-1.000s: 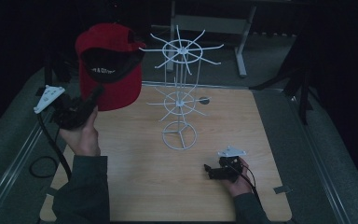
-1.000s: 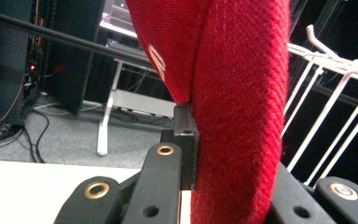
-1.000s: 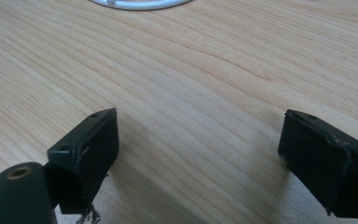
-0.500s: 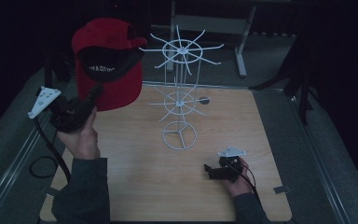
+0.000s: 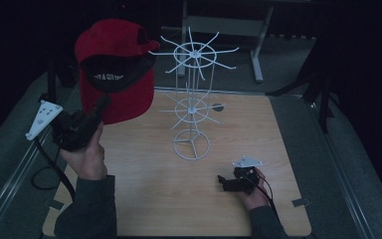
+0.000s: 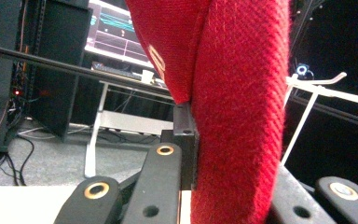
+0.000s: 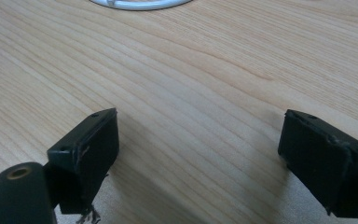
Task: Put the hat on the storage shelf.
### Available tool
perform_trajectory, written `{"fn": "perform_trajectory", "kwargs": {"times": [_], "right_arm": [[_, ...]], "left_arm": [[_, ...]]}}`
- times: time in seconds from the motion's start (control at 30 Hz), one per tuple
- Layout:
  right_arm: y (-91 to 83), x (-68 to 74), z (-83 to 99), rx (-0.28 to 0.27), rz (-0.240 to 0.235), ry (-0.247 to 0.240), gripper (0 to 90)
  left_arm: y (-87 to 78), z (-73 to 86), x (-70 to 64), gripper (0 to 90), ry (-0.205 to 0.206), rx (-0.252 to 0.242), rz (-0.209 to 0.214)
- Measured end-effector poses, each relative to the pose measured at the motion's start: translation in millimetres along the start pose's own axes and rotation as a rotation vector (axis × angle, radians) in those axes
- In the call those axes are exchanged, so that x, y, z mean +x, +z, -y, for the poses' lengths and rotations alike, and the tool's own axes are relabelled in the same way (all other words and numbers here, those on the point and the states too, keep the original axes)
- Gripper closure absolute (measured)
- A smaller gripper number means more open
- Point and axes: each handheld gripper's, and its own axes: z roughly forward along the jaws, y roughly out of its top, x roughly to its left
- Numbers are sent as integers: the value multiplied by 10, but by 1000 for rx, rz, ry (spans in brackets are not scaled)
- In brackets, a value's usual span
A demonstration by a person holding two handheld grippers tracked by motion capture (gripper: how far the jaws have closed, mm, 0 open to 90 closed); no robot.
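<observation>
Lifted higher and further left since a second ago: left gripper (image 5: 97, 110) with the red fabric baseball cap (image 5: 113, 69).
Its jaws are clamped on the cap's brim, cap held in the air left of the white wire spoked display stand (image 5: 191, 102). Stand sits upright mid-table on the light wooden tabletop (image 5: 144, 184). Right gripper (image 5: 225, 182) rests low on the wood, jaws spread wide, nothing between them.

High view looks down over the table (image 5: 144, 199); right gripper view skims that tabletop close, sharing the rack (image 5: 191, 99) base
</observation>
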Motion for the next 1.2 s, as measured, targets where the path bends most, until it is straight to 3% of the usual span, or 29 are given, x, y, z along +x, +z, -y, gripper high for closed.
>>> {"fn": "perform_trajectory", "kwargs": {"times": [0.13, 0.23, 0.4, 0.53, 0.63, 0.8, 0.97, 1.2], "right_arm": [[0, 0, 0, 0, 0, 0, 121], [0, 0, 0, 0, 0, 0, 121], [0, 0, 0, 0, 0, 0, 121], [0, 0, 0, 0, 0, 0, 121], [0, 0, 0, 0, 0, 0, 121], [1, 0, 0, -1, 0, 0, 121], [0, 0, 0, 0, 0, 0, 121], [0, 0, 0, 0, 0, 0, 121]], "left_arm": [[-38, 80, -30, 847, 16, 10, -7], [-42, 103, -15, 847, 5, 11, -7], [-30, 32, -4, 848, 15, -4, -21], [-5, -28, 28, 851, -11, -17, -32], [2, -49, 46, 850, -28, -33, -20], [-39, -37, -11, 850, -10, -57, 9], [-117, 97, -71, 849, -2, -51, 24], [-172, 433, -147, 848, 86, -29, -6]]}}
